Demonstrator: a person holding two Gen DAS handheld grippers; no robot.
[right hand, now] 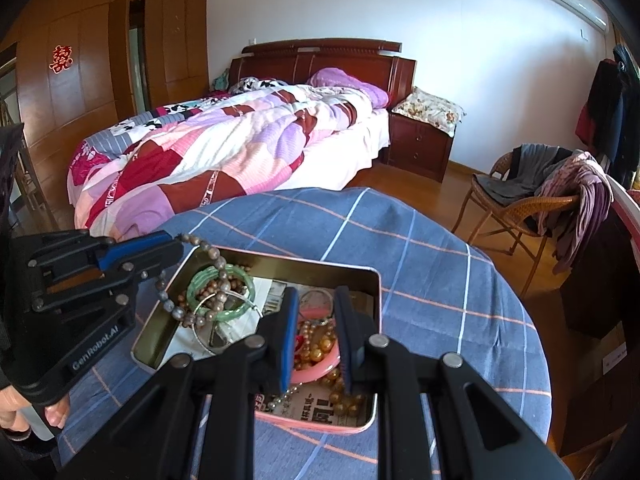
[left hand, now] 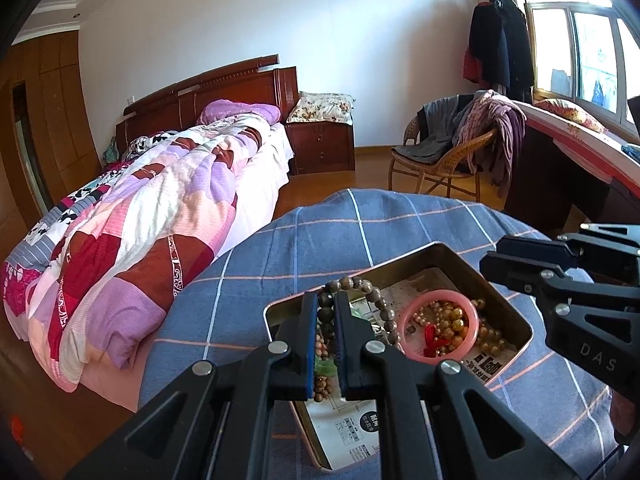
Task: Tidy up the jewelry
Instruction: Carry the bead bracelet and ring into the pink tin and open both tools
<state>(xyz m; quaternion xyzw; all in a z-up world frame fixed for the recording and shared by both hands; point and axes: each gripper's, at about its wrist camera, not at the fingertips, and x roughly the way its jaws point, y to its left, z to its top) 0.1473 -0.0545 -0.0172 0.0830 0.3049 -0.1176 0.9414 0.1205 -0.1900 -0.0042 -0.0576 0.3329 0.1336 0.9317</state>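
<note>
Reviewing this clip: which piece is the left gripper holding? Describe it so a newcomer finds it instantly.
On the blue checked tablecloth sits an open metal tin of jewelry. At its left corner, the left gripper is shut on a grey-brown bead bracelet, lifted above the rim; the green bangle and pink bangle lie inside.

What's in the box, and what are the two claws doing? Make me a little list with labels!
Box: open metal tin on a blue checked cloth
Inside: pink bangle, green bangle, golden beads, newspaper lining
Left claw: shut on the grey-brown bead bracelet, lifted partly over the tin's edge
Right claw: jaws either side of the pink bangle; grip unclear
</note>
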